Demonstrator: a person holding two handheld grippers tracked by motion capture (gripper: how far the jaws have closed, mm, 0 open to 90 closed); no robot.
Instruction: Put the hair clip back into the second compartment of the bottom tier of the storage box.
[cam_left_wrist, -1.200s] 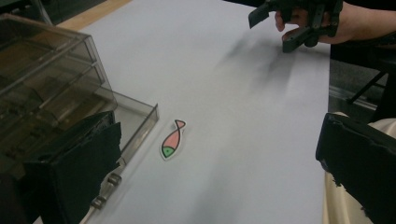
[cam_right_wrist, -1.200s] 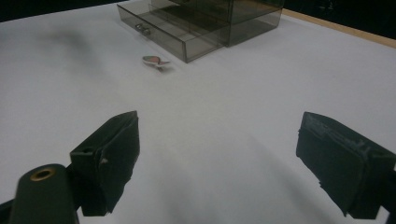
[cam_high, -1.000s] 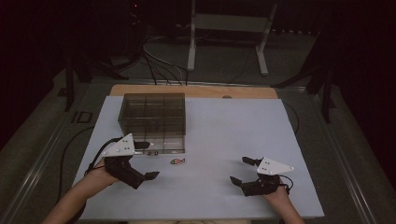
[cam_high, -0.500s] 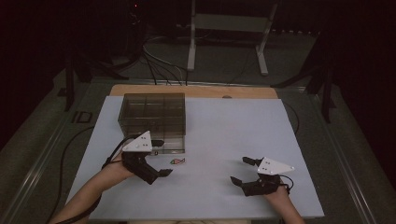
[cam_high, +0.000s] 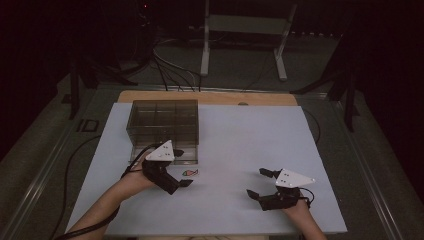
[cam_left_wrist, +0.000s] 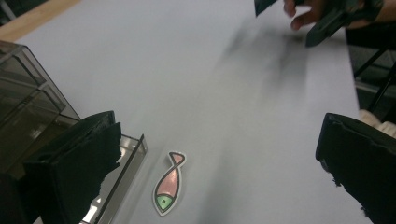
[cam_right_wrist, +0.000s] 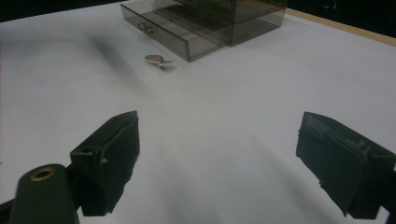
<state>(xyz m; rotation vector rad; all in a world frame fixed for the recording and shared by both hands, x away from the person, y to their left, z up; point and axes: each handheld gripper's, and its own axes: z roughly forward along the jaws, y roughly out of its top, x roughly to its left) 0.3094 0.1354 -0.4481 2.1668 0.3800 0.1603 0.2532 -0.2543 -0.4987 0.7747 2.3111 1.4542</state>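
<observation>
The left gripper (cam_high: 181, 176) hovers with its jaws spread wide, just above the fish sticker (cam_left_wrist: 168, 182), which lies flat on the white table sheet (cam_high: 240, 150) beside the smoky drawer box's (cam_high: 164, 129) open drawer (cam_right_wrist: 173, 36). The right gripper (cam_high: 260, 183), also spread and empty, rests well apart.

**Table and what lies on it**

Table (cam_high: 250, 97): wooden edge visible along the far side, upper centre of the high view. White sheet (cam_high: 250, 150) covers most of the top. On the sheet: smoky transparent drawer cabinet (cam_high: 164, 125), centre left; small pink-and-green fish sticker (cam_high: 190, 173), flat, just beside the cabinet's front, lower centre left.
</observation>
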